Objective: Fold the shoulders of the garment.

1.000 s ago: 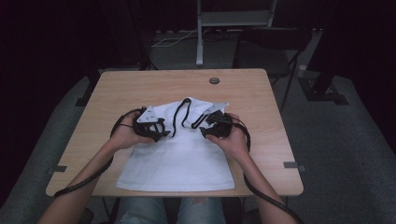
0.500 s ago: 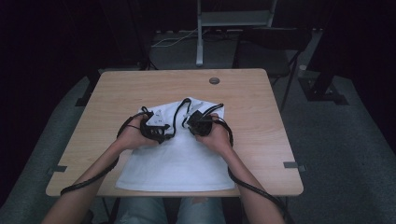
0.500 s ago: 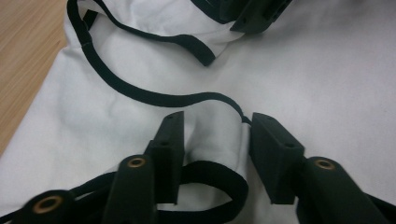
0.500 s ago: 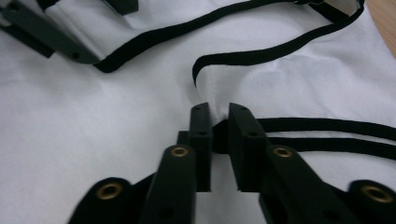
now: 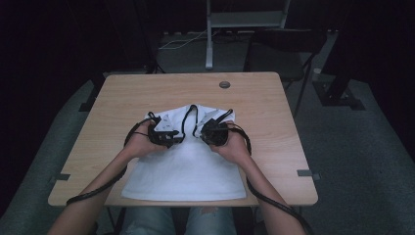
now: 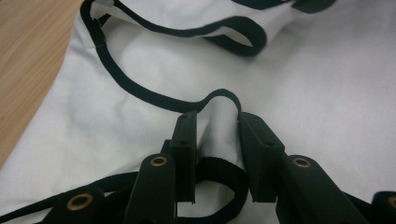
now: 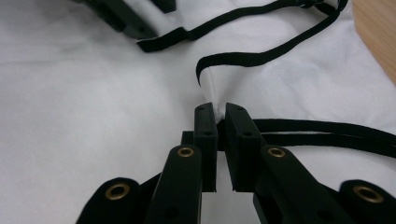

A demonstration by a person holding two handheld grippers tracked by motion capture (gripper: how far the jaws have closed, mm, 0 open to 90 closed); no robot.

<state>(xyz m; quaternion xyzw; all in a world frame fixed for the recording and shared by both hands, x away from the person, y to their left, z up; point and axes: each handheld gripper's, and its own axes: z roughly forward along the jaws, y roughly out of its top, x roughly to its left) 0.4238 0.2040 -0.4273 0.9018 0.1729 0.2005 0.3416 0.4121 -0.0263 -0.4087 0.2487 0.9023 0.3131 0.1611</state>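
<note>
High view looks down on my wooden table [image 5: 122, 98], where a white garment [image 5: 188, 169] with black trim [image 5: 188, 115] lies flat in front of me, its lower hem at the near edge of the table and its strapped upper part toward the middle. My two hands sit close together on that upper part, the left gripper [image 5: 169, 137] just beside the right gripper [image 5: 213, 133], both resting on the cloth. Left gripper view shows my left gripper [image 6: 217, 128] with a raised fold of white fabric and a loop of black trim [image 6: 140, 91] standing between the jaws; the jaws have just been closing, and both inner faces touch the sides of the fold, though a fair width of cloth is bunched between them. Right gripper view shows my right gripper [image 7: 216, 109] with its jaws drawn nearly together, pinching a thin ridge of the white garment [image 7: 93, 93] that pokes out just past the tips, below a curl of black trim [image 7: 243, 59]. A small round disc [image 5: 224, 84] sits on the far part of the table, well apart from the cloth.
</note>
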